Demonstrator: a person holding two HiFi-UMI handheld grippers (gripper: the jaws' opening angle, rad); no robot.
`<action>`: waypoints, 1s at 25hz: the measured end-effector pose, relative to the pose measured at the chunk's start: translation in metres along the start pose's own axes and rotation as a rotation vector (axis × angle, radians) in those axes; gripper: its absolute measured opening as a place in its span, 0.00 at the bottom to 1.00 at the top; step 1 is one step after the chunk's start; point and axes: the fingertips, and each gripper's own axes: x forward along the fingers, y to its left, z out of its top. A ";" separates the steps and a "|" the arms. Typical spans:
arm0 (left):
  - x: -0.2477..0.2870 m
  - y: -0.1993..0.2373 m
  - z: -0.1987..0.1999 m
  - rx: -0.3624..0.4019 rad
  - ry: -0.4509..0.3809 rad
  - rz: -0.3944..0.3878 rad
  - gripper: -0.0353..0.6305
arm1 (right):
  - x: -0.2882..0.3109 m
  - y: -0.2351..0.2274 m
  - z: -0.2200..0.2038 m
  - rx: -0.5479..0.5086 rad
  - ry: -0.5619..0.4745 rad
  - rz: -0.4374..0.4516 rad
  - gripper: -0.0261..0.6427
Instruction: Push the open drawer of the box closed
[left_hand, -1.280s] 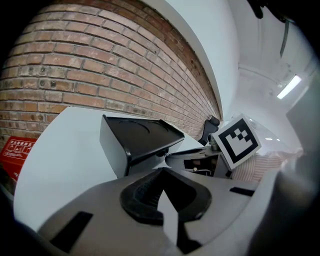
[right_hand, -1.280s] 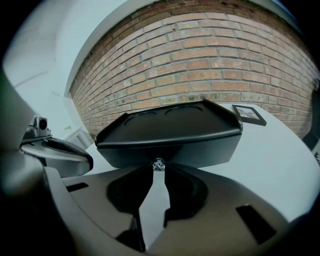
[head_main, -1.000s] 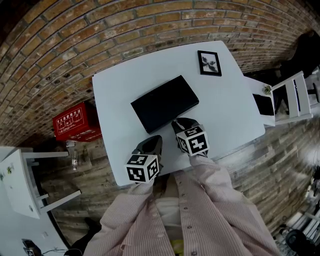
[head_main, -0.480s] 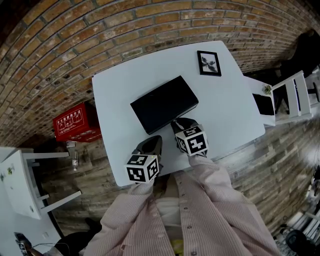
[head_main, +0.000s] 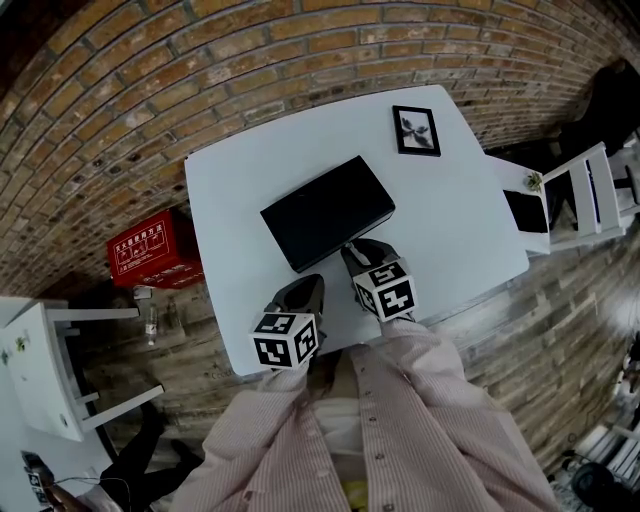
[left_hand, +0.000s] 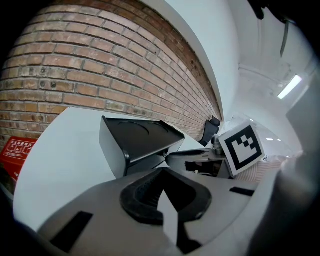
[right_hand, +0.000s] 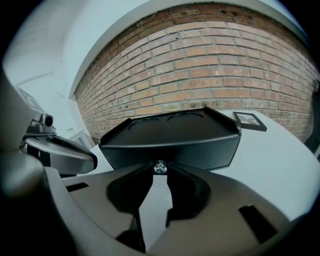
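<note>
While right tongs (right_hand: 160, 173) pinch knob (right_hand: 160, 167), box (right_hand: 172, 141) just ahead.

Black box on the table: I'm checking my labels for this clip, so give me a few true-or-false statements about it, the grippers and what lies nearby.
1. The right gripper has its jaws closed on the silver knob on the black box's front. True.
2. The left gripper holds the box. False: its jaws are together and empty, beside the box.
3. The picture frame stands on top of the box. False: it lies on the white table, apart from it.
4. A red case sits on the floor beside the table. True.
</note>
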 end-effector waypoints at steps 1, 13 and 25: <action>0.000 -0.001 0.000 0.001 -0.001 -0.001 0.04 | -0.003 -0.001 0.000 -0.006 -0.009 -0.010 0.15; -0.013 -0.011 0.027 0.072 -0.092 -0.028 0.04 | -0.047 -0.003 0.023 -0.023 -0.160 -0.064 0.04; -0.050 -0.024 0.076 0.203 -0.260 -0.038 0.04 | -0.106 -0.005 0.063 0.025 -0.358 -0.046 0.04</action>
